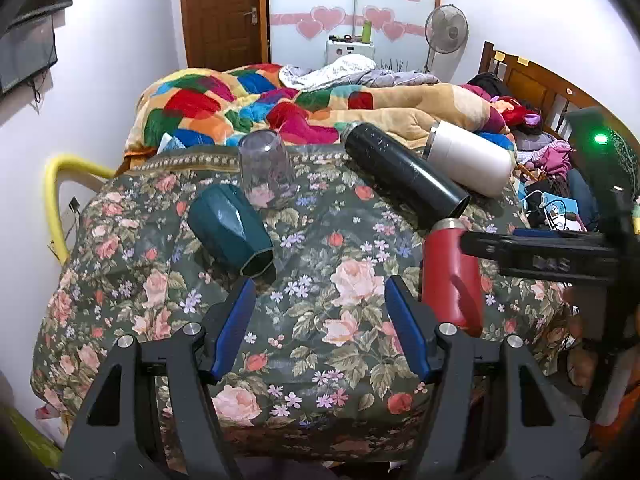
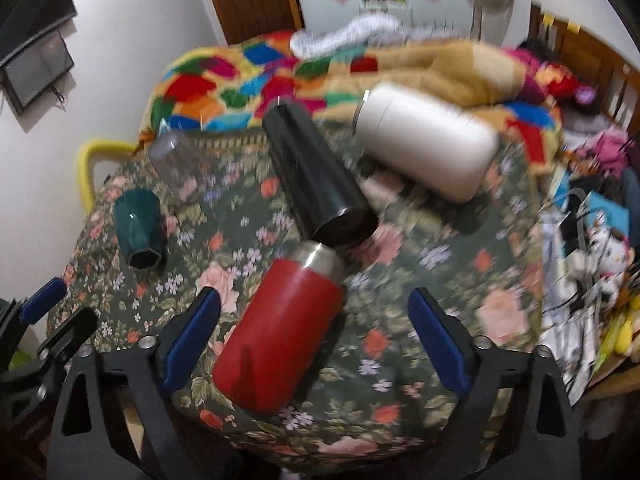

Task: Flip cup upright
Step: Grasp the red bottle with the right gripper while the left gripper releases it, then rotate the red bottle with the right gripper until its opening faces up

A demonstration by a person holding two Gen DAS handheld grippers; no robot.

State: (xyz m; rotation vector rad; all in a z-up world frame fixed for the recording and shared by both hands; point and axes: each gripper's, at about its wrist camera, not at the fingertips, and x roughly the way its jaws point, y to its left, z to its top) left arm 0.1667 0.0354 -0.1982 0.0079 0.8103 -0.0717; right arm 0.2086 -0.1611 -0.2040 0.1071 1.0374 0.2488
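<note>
A table covered by a floral cloth (image 1: 320,320) is seen in a bedroom, with a colourful blanket (image 1: 248,100) behind it and a fan (image 1: 446,32) at the back wall. On the cloth are laid a teal cup (image 1: 230,232), a black flask (image 1: 404,176) and a white flask (image 1: 470,158), all on their sides; a clear cup (image 1: 266,170) is stood upside down. The red cup (image 2: 276,332) is lying on its side, its steel rim close to the black flask. The right gripper (image 2: 316,344) is held open, with the red cup between its fingers, nearer the left one. The left gripper (image 1: 320,328) is held open and empty, the red cup just right of it.
</note>
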